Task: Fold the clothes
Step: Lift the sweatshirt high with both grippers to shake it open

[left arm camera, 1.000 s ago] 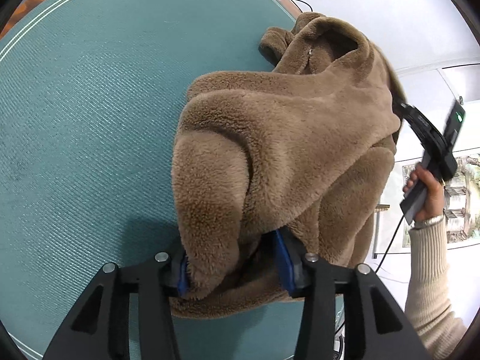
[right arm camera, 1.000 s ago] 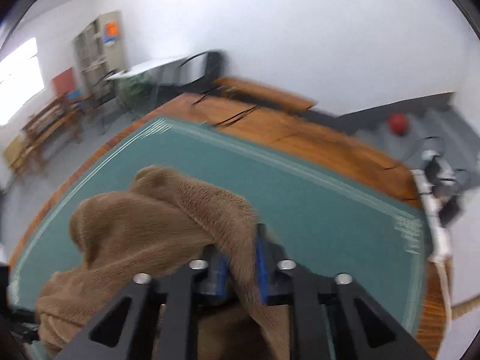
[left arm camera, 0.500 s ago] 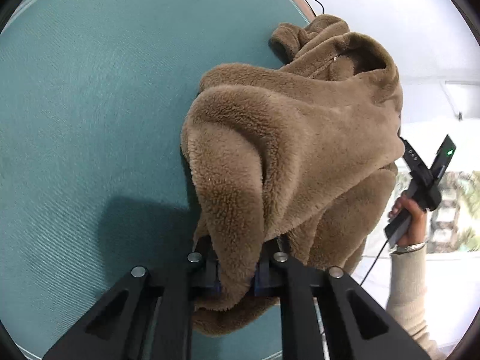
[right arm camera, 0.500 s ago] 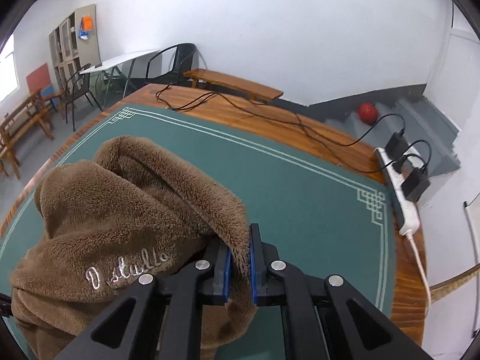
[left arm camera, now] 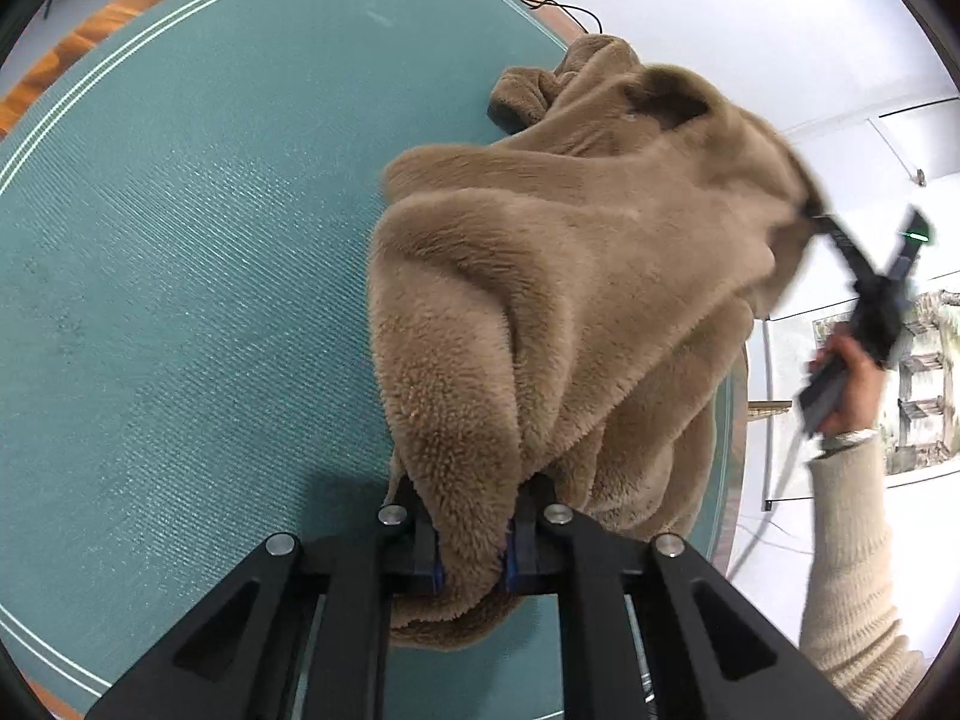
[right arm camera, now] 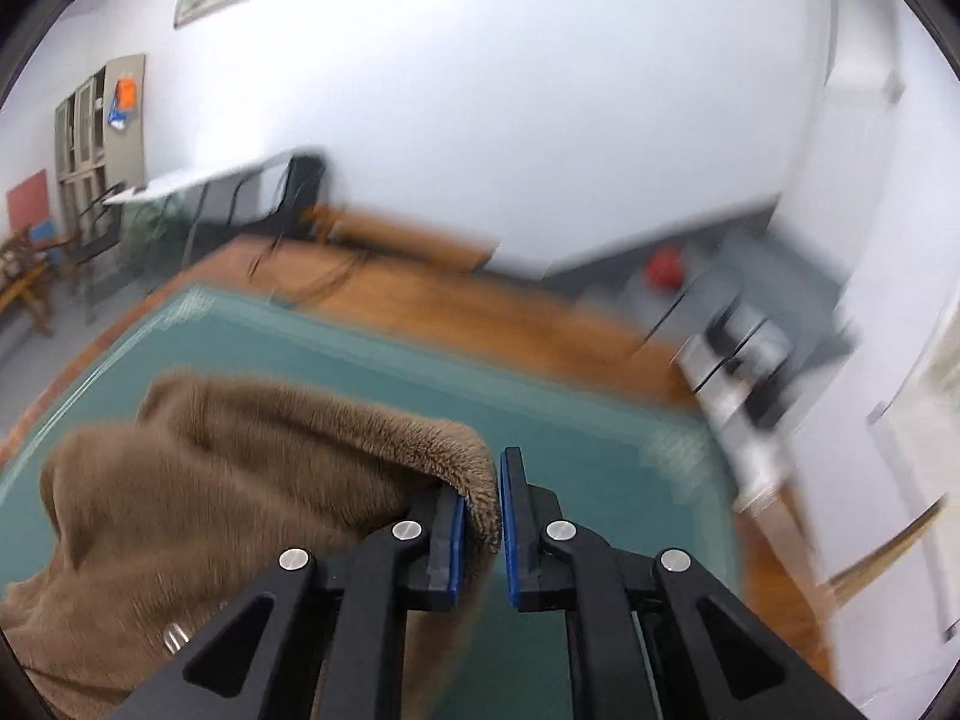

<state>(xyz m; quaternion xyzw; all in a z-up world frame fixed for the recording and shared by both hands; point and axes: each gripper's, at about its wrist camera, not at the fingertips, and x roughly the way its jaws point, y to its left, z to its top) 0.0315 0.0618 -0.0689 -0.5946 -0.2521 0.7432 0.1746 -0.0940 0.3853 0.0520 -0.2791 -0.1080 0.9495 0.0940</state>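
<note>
A brown fleece garment (left arm camera: 576, 276) hangs bunched above the teal mat (left arm camera: 180, 252). My left gripper (left arm camera: 471, 546) is shut on a thick fold at its near edge. In the left wrist view, my right gripper (left arm camera: 810, 216) pinches the garment's far right edge, held by a hand (left arm camera: 840, 378) in a cream sleeve. In the blurred right wrist view, my right gripper (right arm camera: 480, 531) is shut on the garment (right arm camera: 240, 498) edge, which drapes left and down over the mat (right arm camera: 570, 420).
The mat lies on a wooden floor (right arm camera: 480, 312). A power strip with plugs (right arm camera: 738, 372) and cables sit at its right edge. A red ball (right arm camera: 665, 267), a bench, chairs and a white table (right arm camera: 198, 180) stand by the far wall.
My left gripper has shut on the fleece fold and lifted it. My right gripper has swung upward with the garment edge, and its view now blurs.
</note>
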